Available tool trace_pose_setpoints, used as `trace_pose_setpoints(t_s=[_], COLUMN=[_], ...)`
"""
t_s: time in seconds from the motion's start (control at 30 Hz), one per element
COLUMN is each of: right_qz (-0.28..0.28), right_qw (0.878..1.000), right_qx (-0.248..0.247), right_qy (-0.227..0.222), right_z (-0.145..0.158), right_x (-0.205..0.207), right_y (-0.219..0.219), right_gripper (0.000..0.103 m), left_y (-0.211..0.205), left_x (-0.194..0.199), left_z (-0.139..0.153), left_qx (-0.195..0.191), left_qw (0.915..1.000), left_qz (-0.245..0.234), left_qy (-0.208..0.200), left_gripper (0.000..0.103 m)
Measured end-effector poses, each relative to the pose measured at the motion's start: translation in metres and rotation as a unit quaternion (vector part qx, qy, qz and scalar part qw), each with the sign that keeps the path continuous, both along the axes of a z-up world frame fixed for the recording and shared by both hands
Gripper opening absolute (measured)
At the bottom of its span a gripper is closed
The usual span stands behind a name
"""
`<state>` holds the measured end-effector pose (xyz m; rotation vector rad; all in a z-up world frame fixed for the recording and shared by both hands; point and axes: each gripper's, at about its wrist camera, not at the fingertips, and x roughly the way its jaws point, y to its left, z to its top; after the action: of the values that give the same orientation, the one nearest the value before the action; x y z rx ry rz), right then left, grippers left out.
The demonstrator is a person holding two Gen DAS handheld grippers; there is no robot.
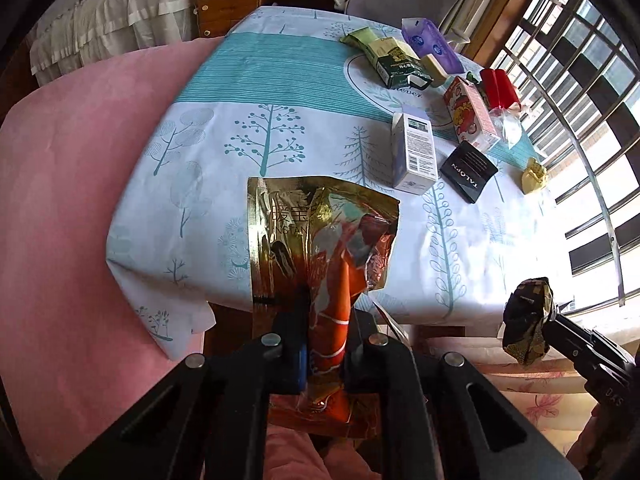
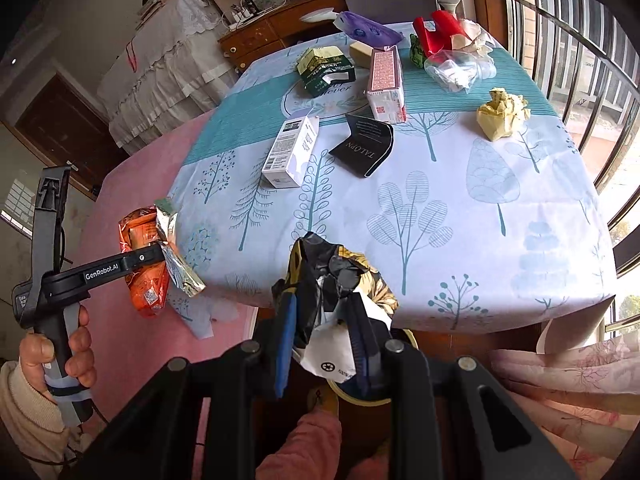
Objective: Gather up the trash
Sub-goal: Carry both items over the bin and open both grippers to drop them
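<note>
My left gripper (image 1: 328, 300) is shut on a gold and orange foil wrapper (image 1: 320, 224), held up off the near left corner of the table (image 1: 280, 92). In the right wrist view the same wrapper (image 2: 144, 272) hangs from the left gripper (image 2: 160, 250), which a hand (image 2: 60, 356) grips. My right gripper (image 2: 322, 300) is shut on a crumpled black and gold wrapper (image 2: 340, 268) with white paper in it, in front of the table's near edge. From the left wrist view that crumpled wrapper (image 1: 526, 320) shows at the lower right.
On the tree-print tablecloth (image 2: 440, 200) lie a white box (image 2: 290, 152), a black card (image 2: 366, 148), a red-patterned carton (image 2: 386, 84), a green box (image 2: 326, 70), a yellow paper ball (image 2: 502, 114), a red bag (image 2: 436, 32) and a clear plastic bag (image 2: 460, 68). Pink bedding (image 1: 60, 200) lies left; window bars stand right.
</note>
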<state>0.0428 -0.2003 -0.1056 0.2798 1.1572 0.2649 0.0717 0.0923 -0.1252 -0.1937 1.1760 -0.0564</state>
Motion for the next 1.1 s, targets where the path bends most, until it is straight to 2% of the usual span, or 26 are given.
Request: trace_pose_setpoints(t_s=[0.1,0.23,0.5,0.6,0.83,0.97,1.07,1.1], right_qz=[0.004,-0.002,-0.016,-0.021,-0.070,-0.095,-0.112,-0.116], right_qw=[1.000,1.000,0.994,0.992,0.983,0.979,0.977,0.976], right_qx=[0.001,0.010,0.026,0.027,0.017,0.010,0.010,0.010], right_qy=[0.004,0.029,0.101,0.123,0.168,0.179,0.183,0.185], right_z=[-0.002,-0.018,-0.091,-0.131,-0.259,-0.329,-0.374,-0.386], right_x=[-0.020,-0.045,-0.066,-0.067,-0.060,-0.053,-0.047,-0.045], right_y=[-0.009,-0.019,-0.015,-0.005,0.008,0.011,0.008,0.007], right_gripper=[0.026,0.026,0.026,0.026,0.026,0.027,0.029,0.029], left_y=[-0.026,-0.053,-0.081,-0.081,-0.078,-0.082,-0.087,-0.089], left_x=[-0.039,-0.076,-0.099,-0.095,-0.075,-0.061,-0.049,-0.046], left_z=[0.005,-0.008,-0.097,-0.138,-0.251,-0.318,-0.354,-0.362], left_qx=[-0.018,-0.038,-0.043,-0.042,-0.043,-0.043,-0.028,-0.022], left_qw=[0.9993,0.9984,0.9950,0.9930,0.9878,0.9852,0.9853,0.9857], left_qz=[-0.027,-0.040,-0.046,-0.047,-0.051,-0.070,-0.090,-0.097], left_qy=[-0.018,-0.007,0.078,0.100,0.140,0.150,0.142,0.136], left_gripper=[0.009,0.009,0.010,0.011,0.012,0.013,0.017,0.022])
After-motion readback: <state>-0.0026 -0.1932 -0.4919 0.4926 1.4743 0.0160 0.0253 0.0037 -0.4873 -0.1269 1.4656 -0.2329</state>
